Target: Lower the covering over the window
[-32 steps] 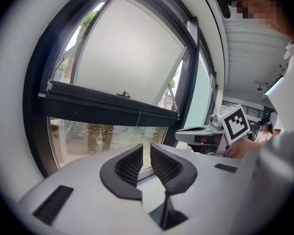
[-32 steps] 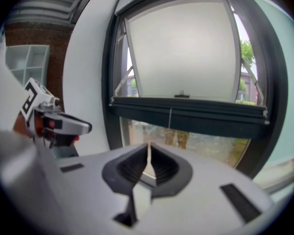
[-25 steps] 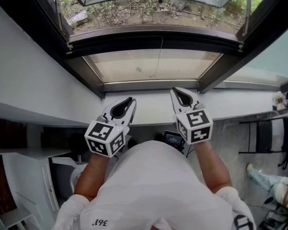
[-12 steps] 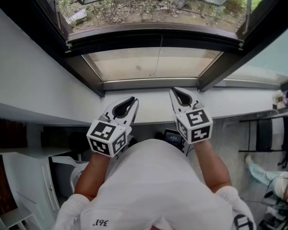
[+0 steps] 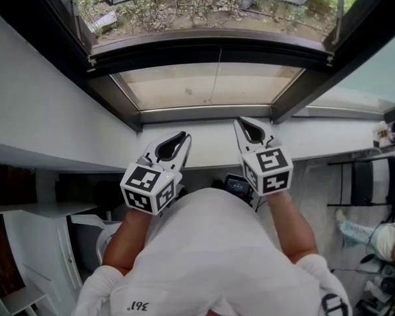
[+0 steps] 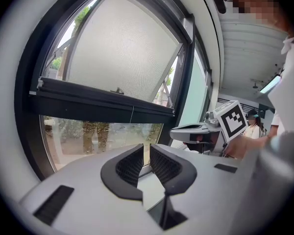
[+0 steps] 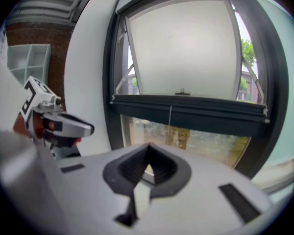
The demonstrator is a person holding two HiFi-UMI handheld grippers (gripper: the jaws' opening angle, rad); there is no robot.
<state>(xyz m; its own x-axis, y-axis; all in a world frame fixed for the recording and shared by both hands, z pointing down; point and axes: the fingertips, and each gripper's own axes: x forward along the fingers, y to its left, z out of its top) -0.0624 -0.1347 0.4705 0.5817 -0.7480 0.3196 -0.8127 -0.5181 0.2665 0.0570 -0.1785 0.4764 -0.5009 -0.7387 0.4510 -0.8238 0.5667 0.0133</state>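
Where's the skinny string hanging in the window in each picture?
Head view: the string runs down the middle of the lower pane, from the dark bar across the window.
Left gripper view: the string hangs under that bar, a little left of centre.
Right gripper view: the string hangs near the centre, under the bar.
Shared landmark: the dark bar; the string drops from it in every view.

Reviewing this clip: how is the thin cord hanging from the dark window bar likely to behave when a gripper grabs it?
The cord hangs thin and straight from the dark bar, so it is probably limp and light, and would likely swing if nudged. Being so fine, it may slip out of a grip unless pinched squarely.
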